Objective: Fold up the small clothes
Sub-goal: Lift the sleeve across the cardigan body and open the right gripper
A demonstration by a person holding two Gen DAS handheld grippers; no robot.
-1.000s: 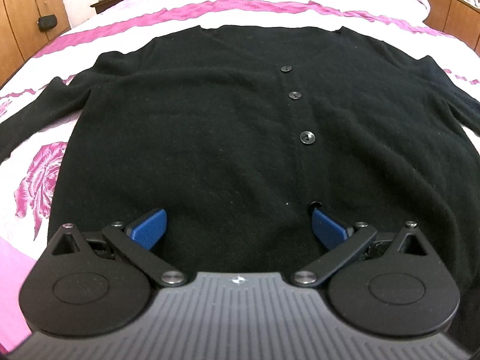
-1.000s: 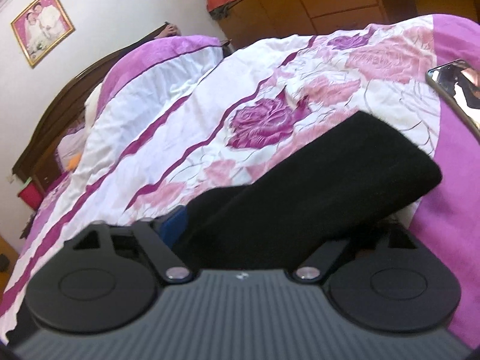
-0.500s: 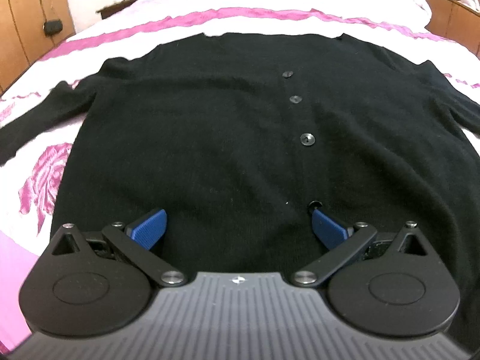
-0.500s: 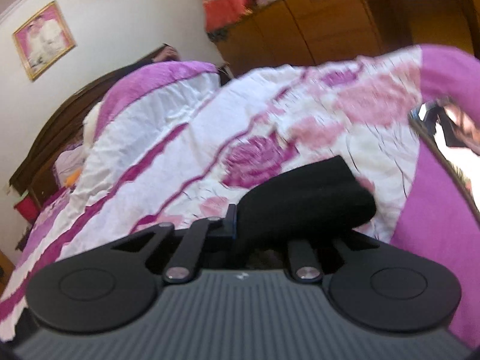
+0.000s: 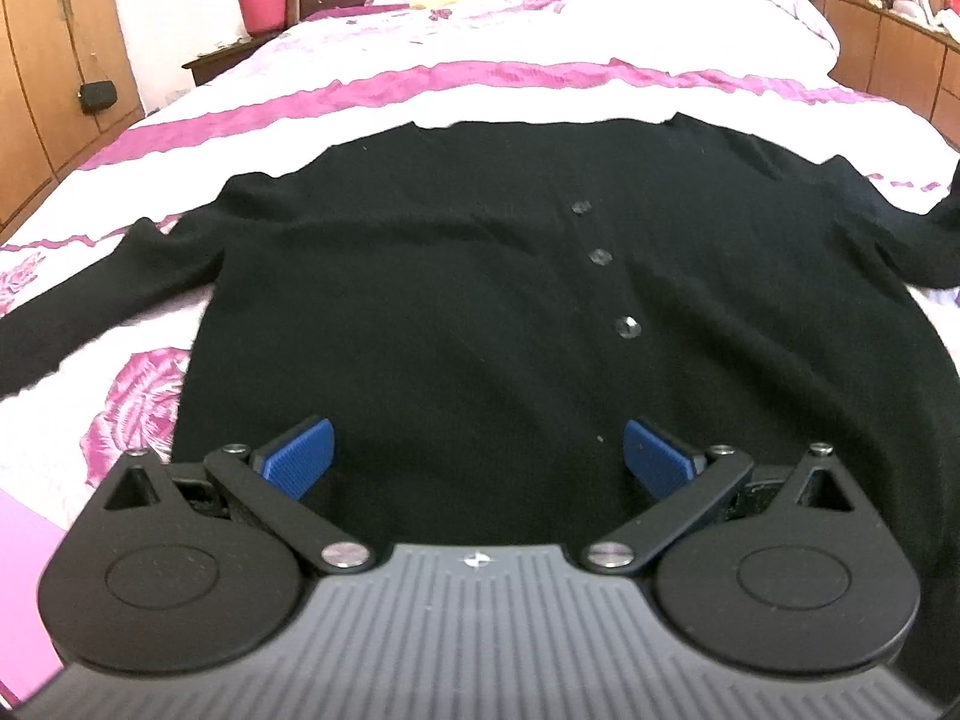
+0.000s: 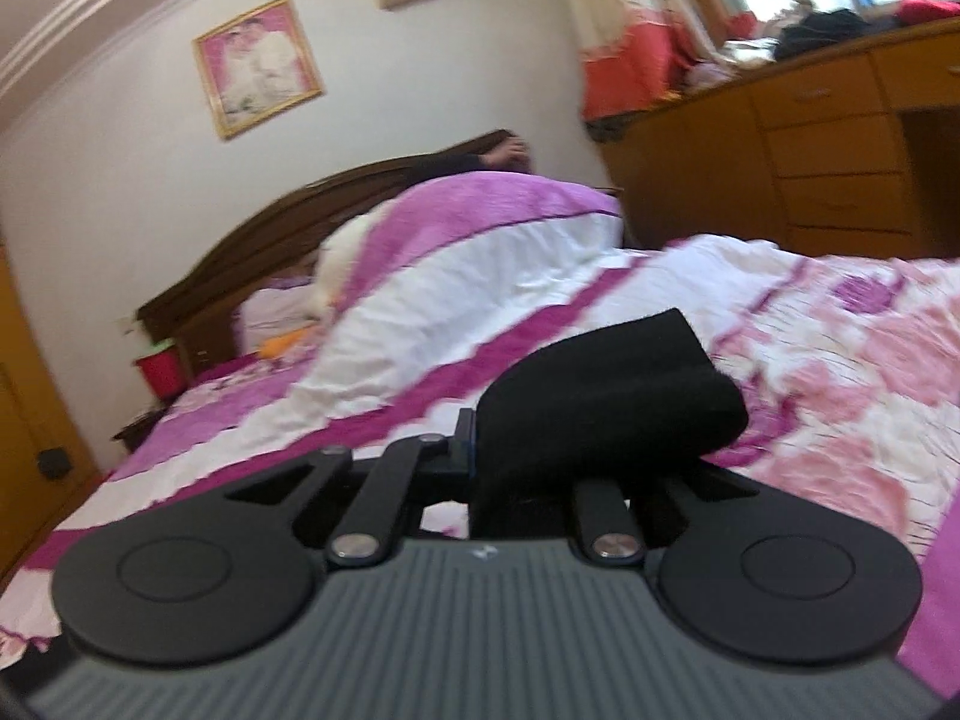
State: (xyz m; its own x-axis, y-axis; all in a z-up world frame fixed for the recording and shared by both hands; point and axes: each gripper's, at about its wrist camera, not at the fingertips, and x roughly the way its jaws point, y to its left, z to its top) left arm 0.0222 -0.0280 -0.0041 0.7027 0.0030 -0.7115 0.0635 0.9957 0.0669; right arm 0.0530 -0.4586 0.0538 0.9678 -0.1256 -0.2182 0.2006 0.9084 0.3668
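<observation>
Left wrist footage showed a black button-front cardigan (image 5: 456,300) spread flat, front up, on a floral bedspread (image 5: 420,84), with both sleeves reaching out to the sides. The left gripper (image 5: 477,456) was held low over the hem, its blue pads (image 5: 297,456) set wide apart with nothing between them. Three buttons (image 5: 627,327) were seen running up the placket.

In the right wrist view, the right gripper (image 6: 540,450) was drawn together and clamped on a sleeve cuff (image 6: 606,396), which was raised off the bedspread and bulged forward beyond the fingers as a thick, rounded wad.

The knit was judged to be soft, light and limp: it would be expected to drape and sag wherever it was not supported, and to stretch if pulled hard, though slipping from ribbed pads seemed unlikely. Hold was best taken at edges with some body, such as the cuff, the hem corners or the shoulder seam, while the buttoned placket was better left alone so the front would not gape.

As for containers, a red bucket (image 5: 261,9) was seen standing beside the bed's headboard; its contents could not be made out. A wooden dresser (image 6: 810,138) was piled on top with clothes, its drawers closed.
</observation>
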